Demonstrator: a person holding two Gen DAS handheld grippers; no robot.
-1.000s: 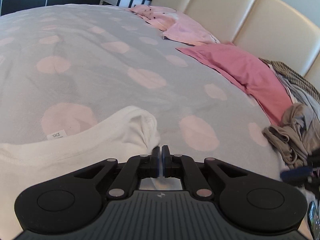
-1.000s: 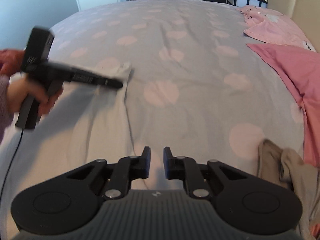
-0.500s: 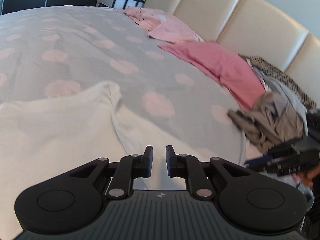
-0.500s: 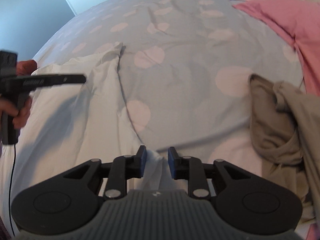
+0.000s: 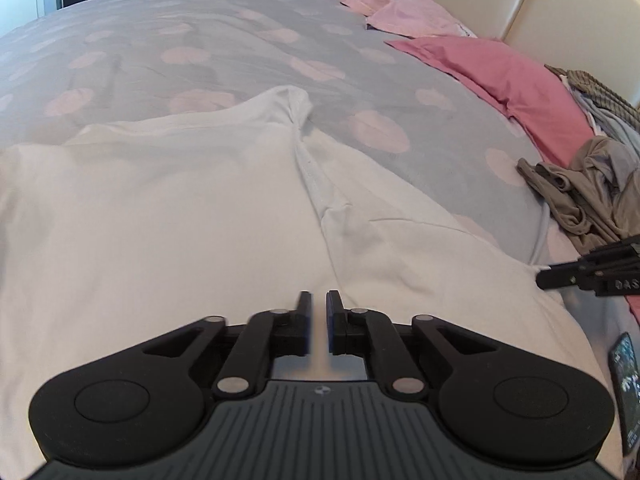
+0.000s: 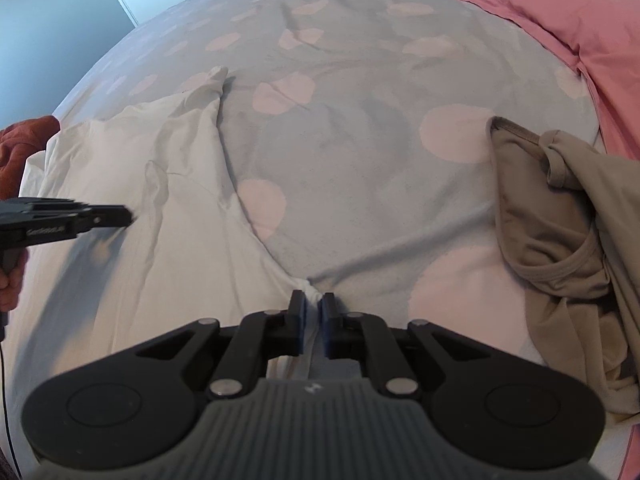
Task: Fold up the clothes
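Since half a second ago, both grippers have closed in on the white T-shirt [image 5: 168,216]: the left gripper [image 5: 318,322] has drawn back from its far shoulder and now hangs low over the shirt's near part, while the right gripper [image 6: 311,322] has narrowed its jaws around the shirt's near right corner. A small gap shows between the left gripper's fingers, with blurred white cloth seen through it; I cannot tell whether they pinch any fabric. The right gripper's jaws are nearly together, and a bunched tip of white cloth sits between the blue pads, with creases running from it up into the shirt.

The T-shirt lies spread on the bed [image 5: 248,44], on a grey cover with pink dots, filling the near left of both views. One sleeve points to the far side, and a fold line runs down the shirt's right part. In the left wrist view the right gripper's tip shows at the right edge, touching the shirt's corner. In the right wrist view the left gripper shows at the left edge, held by a hand [image 6: 10,276] above the shirt.

A beige garment [image 6: 552,216] lies crumpled to the right, apart from the shirt. A pink pillow [image 5: 504,76] lies far right beside the cream headboard [image 5: 560,4].
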